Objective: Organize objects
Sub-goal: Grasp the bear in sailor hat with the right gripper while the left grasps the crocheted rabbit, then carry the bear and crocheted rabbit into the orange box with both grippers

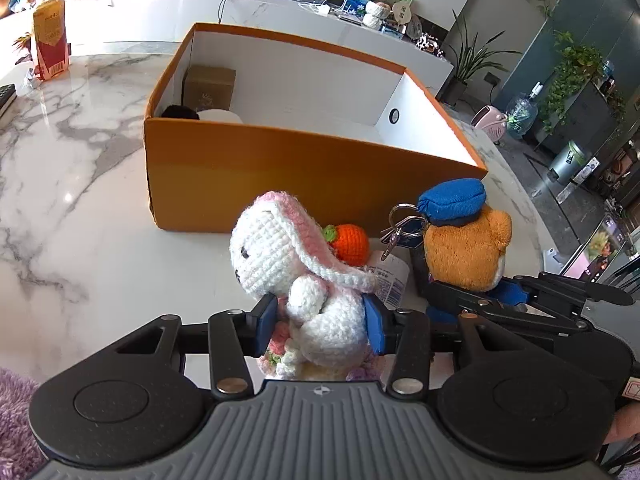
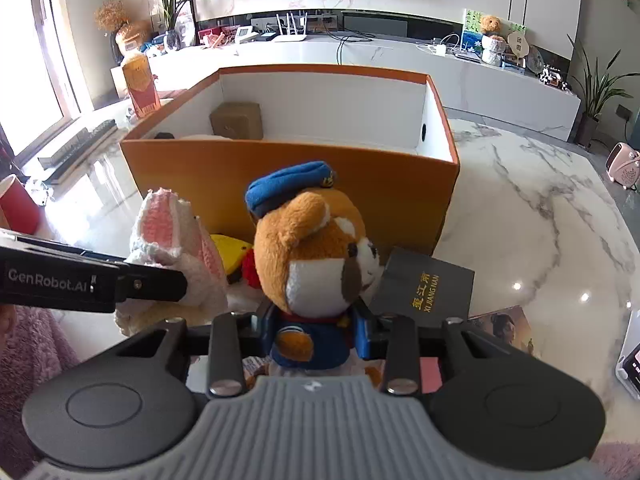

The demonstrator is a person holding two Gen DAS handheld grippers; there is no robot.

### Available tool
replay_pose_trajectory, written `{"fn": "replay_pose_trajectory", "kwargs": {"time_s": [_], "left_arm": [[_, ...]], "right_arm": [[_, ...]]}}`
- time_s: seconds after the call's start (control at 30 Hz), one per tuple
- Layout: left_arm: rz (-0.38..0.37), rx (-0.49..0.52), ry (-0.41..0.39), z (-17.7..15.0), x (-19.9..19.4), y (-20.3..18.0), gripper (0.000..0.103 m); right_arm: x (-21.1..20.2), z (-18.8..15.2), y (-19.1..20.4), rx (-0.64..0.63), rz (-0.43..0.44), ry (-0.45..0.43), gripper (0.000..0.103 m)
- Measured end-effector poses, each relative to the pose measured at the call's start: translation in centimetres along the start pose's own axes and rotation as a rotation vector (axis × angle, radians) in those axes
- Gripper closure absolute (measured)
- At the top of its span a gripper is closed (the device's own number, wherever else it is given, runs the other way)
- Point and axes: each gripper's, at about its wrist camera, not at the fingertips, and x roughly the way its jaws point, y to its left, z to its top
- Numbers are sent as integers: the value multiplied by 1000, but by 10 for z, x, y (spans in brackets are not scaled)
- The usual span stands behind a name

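My left gripper is shut on a white and pink crocheted rabbit, gripping its body, upright just in front of the orange box. My right gripper is shut on a brown plush bear with a blue cap and blue outfit, gripping its body. The bear stands to the right of the rabbit in the left wrist view; the rabbit shows left of the bear in the right wrist view. The box is open and holds a small brown carton and some dark and white items.
A crocheted orange carrot and a key ring lie between the toys. A dark booklet and a photo card lie to the right on the marble table. A red-orange carton stands far left. A red cup stands at left.
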Motion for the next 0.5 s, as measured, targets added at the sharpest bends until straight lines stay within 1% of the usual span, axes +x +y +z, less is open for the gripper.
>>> {"fn": "replay_pose_trajectory", "kwargs": {"time_s": [0.17,0.27,0.37,0.5], "left_arm": [[-46,46,-48,6,-32,-8,50],[-64,79,-82,16,-51,-11,50],[-78,105,-112,34,-64,-9,50],[-86,118,-137,66,-73,-1,50]], "right_arm": [[-24,20,1,29,69,-36,64],[-38,37,1,37,124,-54,64],[-47,58,-1,46,170,-60,64],[-51,89,-10,79,224,-63,64]]}}
